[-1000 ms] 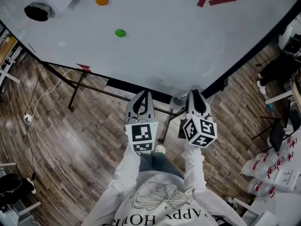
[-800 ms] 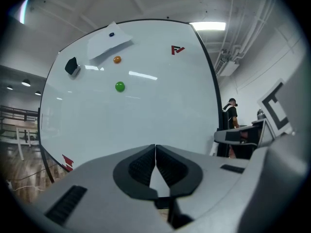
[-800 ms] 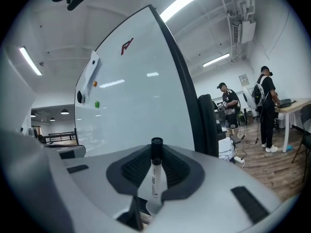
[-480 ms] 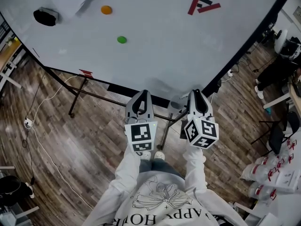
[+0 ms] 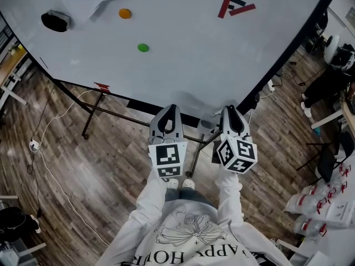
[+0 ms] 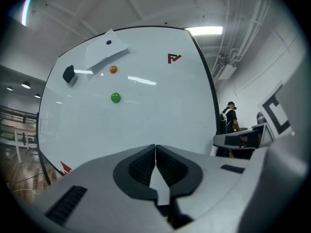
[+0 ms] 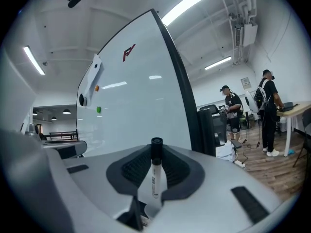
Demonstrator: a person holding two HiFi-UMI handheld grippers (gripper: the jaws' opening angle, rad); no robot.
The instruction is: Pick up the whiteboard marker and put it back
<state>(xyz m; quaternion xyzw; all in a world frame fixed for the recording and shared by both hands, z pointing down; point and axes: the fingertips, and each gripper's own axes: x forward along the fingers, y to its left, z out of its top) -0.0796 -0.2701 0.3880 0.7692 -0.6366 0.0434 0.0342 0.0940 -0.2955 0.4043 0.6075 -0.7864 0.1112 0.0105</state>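
Observation:
My right gripper (image 7: 156,165) is shut on a whiteboard marker (image 7: 155,178), a white barrel with a black cap that stands between its pads. In the head view the right gripper (image 5: 231,111) is held just in front of the whiteboard (image 5: 183,54), near its lower right edge; the marker is hidden there. My left gripper (image 6: 155,163) has its jaws pressed together with nothing between them. It shows in the head view, the left gripper (image 5: 170,111) level with the right one, pointing at the board.
On the whiteboard (image 6: 146,110) sit a black eraser (image 5: 54,21), an orange magnet (image 5: 125,14), a green magnet (image 5: 143,47) and a red logo (image 5: 235,6). The board's stand legs (image 5: 94,107) and a cable (image 5: 50,148) lie on the wood floor. People (image 7: 233,113) stand at the right.
Both grippers rose a little together in front of the board, and the head view shifted so the board's marks sit lower and further left. The marker stayed gripped.

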